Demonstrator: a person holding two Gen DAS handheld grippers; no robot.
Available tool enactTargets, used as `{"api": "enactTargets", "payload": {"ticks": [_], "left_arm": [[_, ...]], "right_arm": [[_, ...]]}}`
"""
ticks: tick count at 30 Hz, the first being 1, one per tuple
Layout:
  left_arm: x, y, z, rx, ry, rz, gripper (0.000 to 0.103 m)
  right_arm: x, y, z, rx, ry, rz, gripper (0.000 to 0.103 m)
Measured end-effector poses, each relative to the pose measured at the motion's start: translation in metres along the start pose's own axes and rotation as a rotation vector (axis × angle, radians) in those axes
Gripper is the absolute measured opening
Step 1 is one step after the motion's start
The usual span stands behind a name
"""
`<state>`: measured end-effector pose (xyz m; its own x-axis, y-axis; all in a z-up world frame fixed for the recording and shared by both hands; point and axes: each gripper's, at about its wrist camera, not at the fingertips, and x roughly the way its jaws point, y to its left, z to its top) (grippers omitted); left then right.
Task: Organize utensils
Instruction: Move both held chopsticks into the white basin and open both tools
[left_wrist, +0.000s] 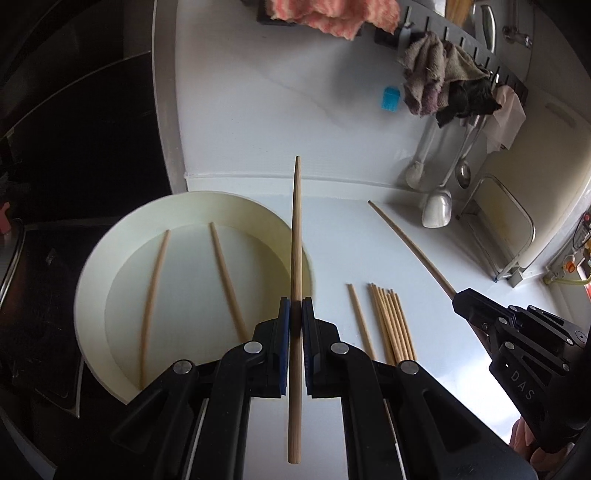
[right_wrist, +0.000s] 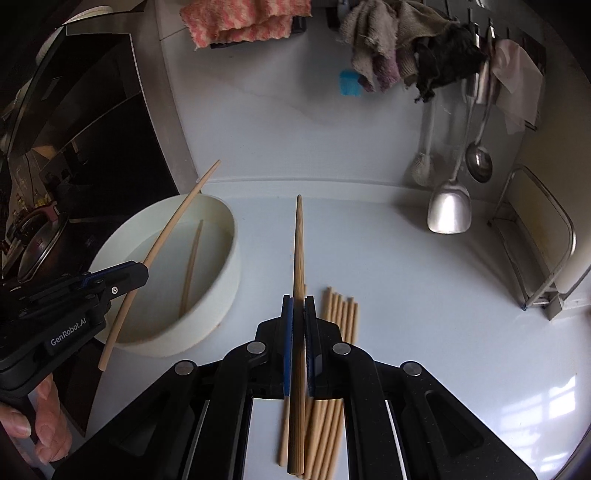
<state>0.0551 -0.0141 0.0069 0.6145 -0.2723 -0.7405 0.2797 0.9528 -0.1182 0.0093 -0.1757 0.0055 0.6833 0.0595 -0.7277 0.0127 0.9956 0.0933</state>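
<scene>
- Far left: dark glossy hob (right_wrist: 85, 110), off the work area.
- Bowl (left_wrist: 96, 295): round, cream, matte, straight-walled, on the pale counter (left_wrist: 443, 258). Two chopsticks (left_wrist: 155, 295) lying loose on its floor already, so sorting started, judged well short of half.
- Left gripper (left_wrist: 295, 314): clenched on one chopstick (left_wrist: 296, 229), blue pads pinching it around mid-length, tip forward, clear of the counter at the bowl's right rim. Not dropped in yet.
- Pile (left_wrist: 391, 325): several chopsticks still flat on the counter, roughly parallel, one lying slightly apart on the left. Most of the job left here.
- Right gripper (right_wrist: 298, 314): clenched on another chopstick (right_wrist: 298, 251), held above the pile, tip forward. Seen from the left camera, stick angled up toward the back wall.
- Sticks: pale wood or bamboo, matte, slender, tapering to a thinner tip, fine lengthwise grain visible close up.
- Counter: smooth, light grey-white, slightly glossy, window glare bottom right.
- Right rear: steel spatula (right_wrist: 448, 210) and ladle (right_wrist: 479, 162) hanging off a wall rail, shiny; rags (right_wrist: 384, 44) draped above; wire rack (right_wrist: 535, 240) against the wall.
- Remaining, by judgement: both held sticks into the bowl, then the pile.
</scene>
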Motion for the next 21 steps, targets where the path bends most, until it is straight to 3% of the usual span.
{"api": "enactTargets", "payload": {"ticks": [7,13,21], "left_arm": [[0.003,0.065,0.010,-0.038,-0.001,0.060,0.007],[0.024,0.111,0.012,-0.051,0.054,0.091,0.007],[0.062,0.136,0.007,-0.037,0.155,0.077,0.007]], "right_arm": [[0.024,0.069,0.027,-0.055,0.001,0.095,0.006],[0.062,0.122,0.040,-0.083,0.051,0.152,0.006],[0.117,0.140,0.045,-0.047,0.159,0.146,0.006]]}}
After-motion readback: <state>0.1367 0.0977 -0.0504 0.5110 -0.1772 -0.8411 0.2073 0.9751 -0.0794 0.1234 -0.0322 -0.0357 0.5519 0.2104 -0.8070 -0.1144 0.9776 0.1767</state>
